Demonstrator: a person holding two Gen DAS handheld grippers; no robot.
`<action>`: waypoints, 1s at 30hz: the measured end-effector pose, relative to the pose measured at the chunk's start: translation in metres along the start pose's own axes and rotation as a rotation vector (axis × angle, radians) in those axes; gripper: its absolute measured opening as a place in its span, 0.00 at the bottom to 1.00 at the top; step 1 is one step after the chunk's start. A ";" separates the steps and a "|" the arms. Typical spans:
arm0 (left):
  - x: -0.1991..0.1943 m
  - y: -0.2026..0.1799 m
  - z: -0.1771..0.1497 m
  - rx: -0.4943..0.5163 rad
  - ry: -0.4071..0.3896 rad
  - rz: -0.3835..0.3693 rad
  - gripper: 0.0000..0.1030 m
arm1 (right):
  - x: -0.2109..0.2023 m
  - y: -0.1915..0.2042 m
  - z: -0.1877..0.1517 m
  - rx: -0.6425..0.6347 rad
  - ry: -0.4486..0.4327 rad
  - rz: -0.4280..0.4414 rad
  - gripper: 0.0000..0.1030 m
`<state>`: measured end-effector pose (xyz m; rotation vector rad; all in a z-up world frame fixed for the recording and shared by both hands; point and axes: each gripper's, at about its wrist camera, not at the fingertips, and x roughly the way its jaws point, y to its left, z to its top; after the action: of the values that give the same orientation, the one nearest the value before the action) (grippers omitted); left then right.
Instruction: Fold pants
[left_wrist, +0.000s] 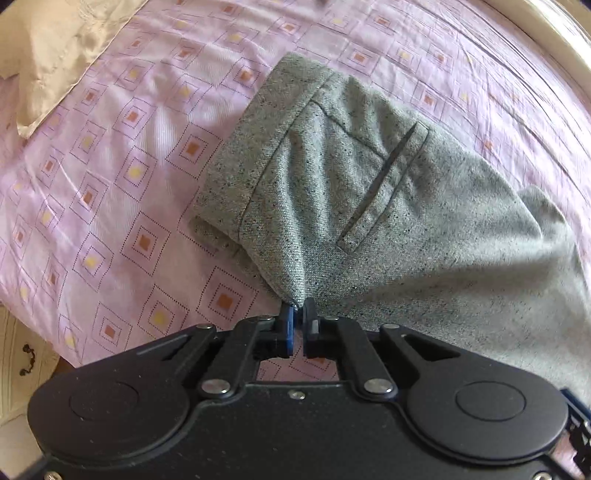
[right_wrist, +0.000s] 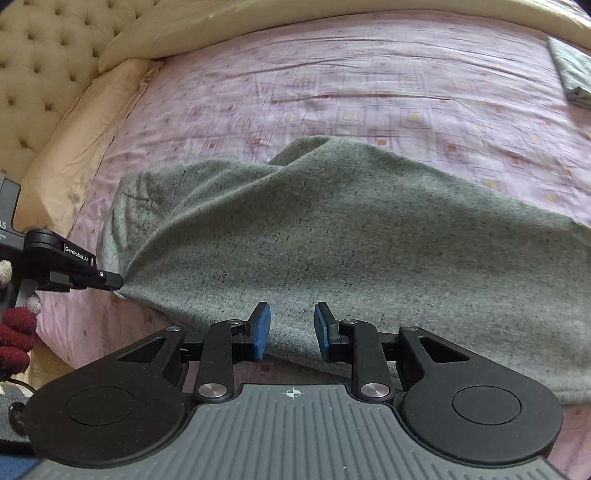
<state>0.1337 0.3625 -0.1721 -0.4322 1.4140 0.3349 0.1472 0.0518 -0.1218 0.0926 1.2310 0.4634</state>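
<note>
Two grippers, one pair of pants, one folded grey cloth, two cream pillows.

Left gripper: jaws pressed together, pinching a bunch of the grey pants at their near edge, fabric drawn into a point between the blue pads. In the right wrist view seen from the side at 9 o'clock, biting the same pants at their left edge, held by a hand in a dark red glove.

Right gripper: jaws apart, blue pads on either side of a clear gap, just over the near hem of the pants, gripping nothing.

Pants lying on the pink patterned bedsheet, one only. In the left wrist view waistband toward 10 o'clock, welt pocket beside it, legs running off toward 4 o'clock; long axis from 10 to 4. In the right view long axis across, from 9 to 3.

Farther out: folded grey cloth at 2 o'clock, well apart from the pants; cream pillows at 10 o'clock, against a tufted headboard.
</note>
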 end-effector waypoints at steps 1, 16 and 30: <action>-0.001 -0.002 -0.001 0.027 -0.007 0.003 0.09 | 0.004 0.002 0.004 -0.009 0.002 0.003 0.25; -0.050 -0.039 -0.008 0.464 -0.021 0.037 0.10 | 0.056 0.003 -0.017 -0.034 0.182 -0.009 0.25; 0.022 -0.073 0.057 0.516 -0.075 0.122 0.38 | 0.024 -0.037 0.113 0.002 -0.080 -0.029 0.26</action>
<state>0.2205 0.3248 -0.1820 0.0875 1.3950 0.0735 0.2682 0.0480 -0.1162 0.0936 1.1532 0.4299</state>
